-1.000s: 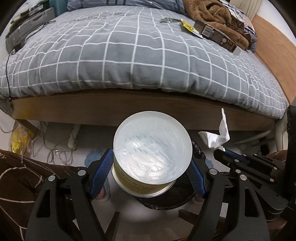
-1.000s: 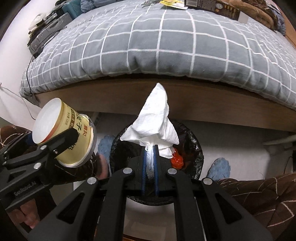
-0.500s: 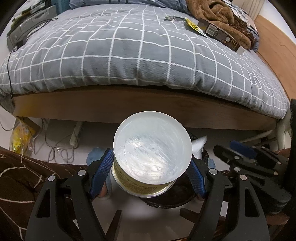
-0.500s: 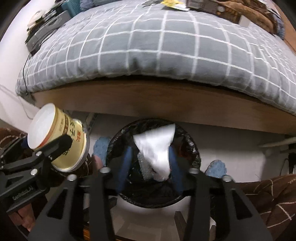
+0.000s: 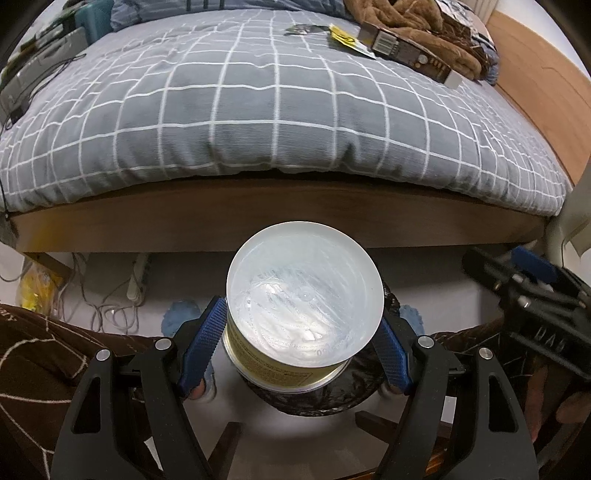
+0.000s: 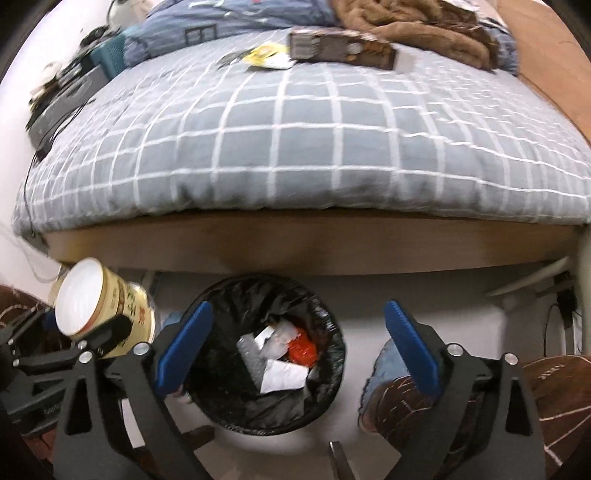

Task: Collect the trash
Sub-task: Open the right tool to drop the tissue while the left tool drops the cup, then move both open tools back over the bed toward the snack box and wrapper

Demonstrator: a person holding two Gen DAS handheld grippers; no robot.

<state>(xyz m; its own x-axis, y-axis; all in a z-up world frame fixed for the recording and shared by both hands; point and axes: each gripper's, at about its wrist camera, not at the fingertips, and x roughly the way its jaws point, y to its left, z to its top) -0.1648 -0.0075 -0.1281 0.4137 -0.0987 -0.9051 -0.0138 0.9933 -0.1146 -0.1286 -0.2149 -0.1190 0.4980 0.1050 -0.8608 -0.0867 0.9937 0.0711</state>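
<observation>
Left gripper (image 5: 301, 343) clenched on yellow can (image 5: 295, 332), blue pads (image 5: 205, 341) pressing its sides, white plastic lid facing the camera; can tipped on its side and held above the near-left part of the bin, which it mostly hides in the left view. From the right view the can (image 6: 107, 319) sits left of the bin rim, apart from it, so it likely wants carrying further right before letting go

Right gripper (image 6: 295, 350) spread wide and holding nothing, jaws straddling the bin (image 6: 328, 369) from above. Black liner bag lines the bin; inside lie white tissue (image 6: 282, 374), a grey piece and a red scrap (image 6: 303, 350). Bin stands on pale floor just in front of the wooden bed frame (image 6: 295, 243), within easy reach of both hands

Farther off, on the grey checked duvet (image 5: 277, 110): a dark carton (image 5: 406, 51) and a yellow wrapper (image 5: 345, 37) at the far right, beside a brown blanket (image 5: 417, 26). Probably next candidates for collection
</observation>
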